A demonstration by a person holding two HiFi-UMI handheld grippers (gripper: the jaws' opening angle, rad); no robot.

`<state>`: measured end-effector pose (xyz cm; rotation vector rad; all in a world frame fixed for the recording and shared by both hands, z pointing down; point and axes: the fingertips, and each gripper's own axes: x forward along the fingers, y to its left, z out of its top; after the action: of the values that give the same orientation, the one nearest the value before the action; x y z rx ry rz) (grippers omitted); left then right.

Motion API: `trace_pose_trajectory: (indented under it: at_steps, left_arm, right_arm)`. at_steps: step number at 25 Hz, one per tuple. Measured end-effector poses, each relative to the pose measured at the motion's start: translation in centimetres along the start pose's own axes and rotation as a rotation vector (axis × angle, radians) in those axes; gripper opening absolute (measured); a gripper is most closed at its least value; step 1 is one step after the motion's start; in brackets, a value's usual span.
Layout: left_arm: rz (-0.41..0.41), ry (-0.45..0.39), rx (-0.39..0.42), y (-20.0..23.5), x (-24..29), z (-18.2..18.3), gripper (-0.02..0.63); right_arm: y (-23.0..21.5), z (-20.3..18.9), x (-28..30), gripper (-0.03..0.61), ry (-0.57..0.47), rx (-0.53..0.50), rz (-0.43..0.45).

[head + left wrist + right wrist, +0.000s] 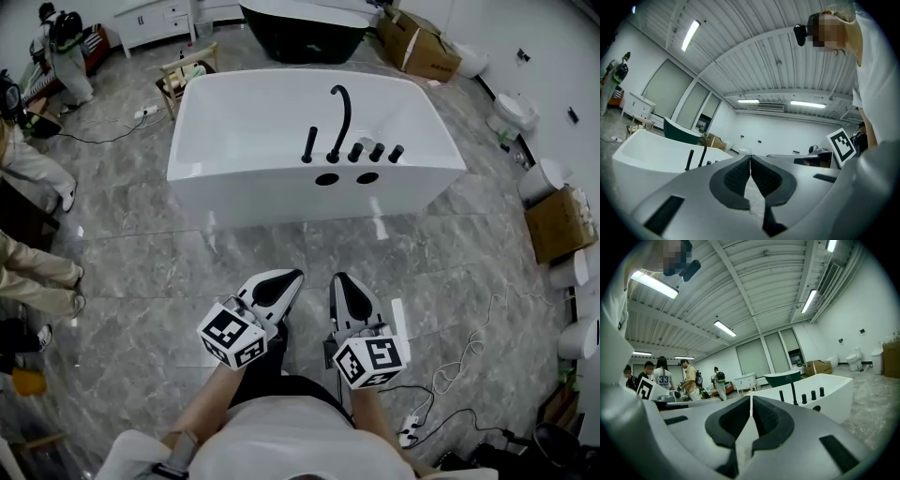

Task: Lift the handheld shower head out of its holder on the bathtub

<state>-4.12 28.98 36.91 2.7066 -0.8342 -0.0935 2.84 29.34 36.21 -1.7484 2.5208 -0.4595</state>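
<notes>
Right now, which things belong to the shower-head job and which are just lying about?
Job: white bathtub, handheld shower head, left gripper, right gripper, both with jaws shut.
Lying about: dark bathtub, cardboard boxes, toilets, white cabinet.

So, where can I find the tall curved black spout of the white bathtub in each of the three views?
Head view: the curved black spout is at upper centre, on the near rim of the white bathtub.
Left gripper view: it is small, at left of centre.
Right gripper view: it is at right of centre.
Shared landmark: the white bathtub under the spout, in all three views.
</notes>
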Motion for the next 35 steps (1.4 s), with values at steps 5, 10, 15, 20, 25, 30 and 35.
trace_pose_trajectory:
  at_steps: [5,10,15,20,25,30,35]
  left_arm:
    - [0.0,0.01,0.0,3.2,3.0,1.5,0.011]
    - [-0.004,0.013,0.008,5.7,5.7,3.2,0.011]
    - [0.003,0.024,0.0,8.5,7.1,3.7,0.011]
    - [0.005,0.024,-0.011,11.4,8.6,4.2,0.011]
    - [-0.007,0.034,-0.006,13.4,9.9,4.5,0.011]
    - [0.038,0.063,0.008,17.2,10.4,4.7,0.011]
    - [0.027,0.033,0.002,19.3,10.7,5.8,0.011]
  right_arm:
    - [-1.5,1.4,4.0,0.02,0.002,-0.006,0.006]
    - [-2.9,2.9,7.6,0.02,0.001,-0.007,0.01]
    - [-3.6,3.2,10.8,0.02,0.014,-0.005,0.011]
    - [-4.4,3.4,13.6,0.02,0.019,0.0,0.006]
    - [-5.3,3.3,15.8,0.02,0.027,0.001,0.002]
    - [-5.4,3.4,18.0,0.02,0.024,0.0,0.012]
    - [-5.3,3.3,19.6,0.02,0.032,-0.011,0.017]
